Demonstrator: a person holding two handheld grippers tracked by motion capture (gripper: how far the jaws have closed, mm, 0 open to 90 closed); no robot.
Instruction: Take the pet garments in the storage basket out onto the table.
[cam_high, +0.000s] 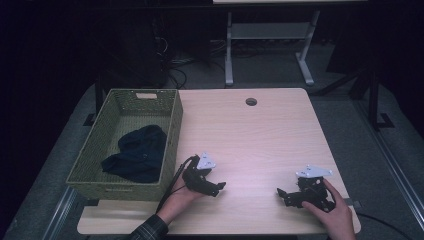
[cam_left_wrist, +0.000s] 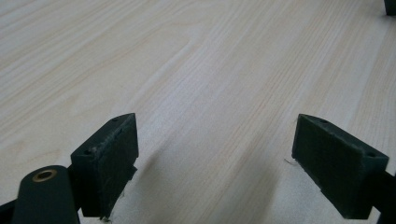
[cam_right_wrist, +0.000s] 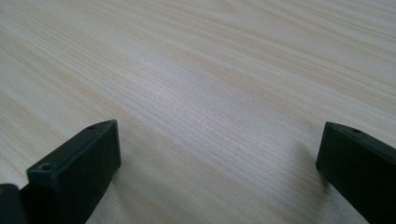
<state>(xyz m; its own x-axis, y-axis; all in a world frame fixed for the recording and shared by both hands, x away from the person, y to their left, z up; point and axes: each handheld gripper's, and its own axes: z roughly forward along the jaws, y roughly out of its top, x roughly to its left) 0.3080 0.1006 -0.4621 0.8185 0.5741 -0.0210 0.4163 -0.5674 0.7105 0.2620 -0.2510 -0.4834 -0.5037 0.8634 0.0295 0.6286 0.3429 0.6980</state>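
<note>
Cloth (cam_high: 136, 154) in basket (cam_high: 170, 131); grippers idle beside it.
Left gripper (cam_high: 218, 188) and right gripper (cam_high: 282, 195) wide open, empty; likely done, or next reach into basket.

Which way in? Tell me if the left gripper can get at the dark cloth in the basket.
Probably yes: the left gripper is open beside the basket, whose open top leaves the dark cloth uncovered.
</note>
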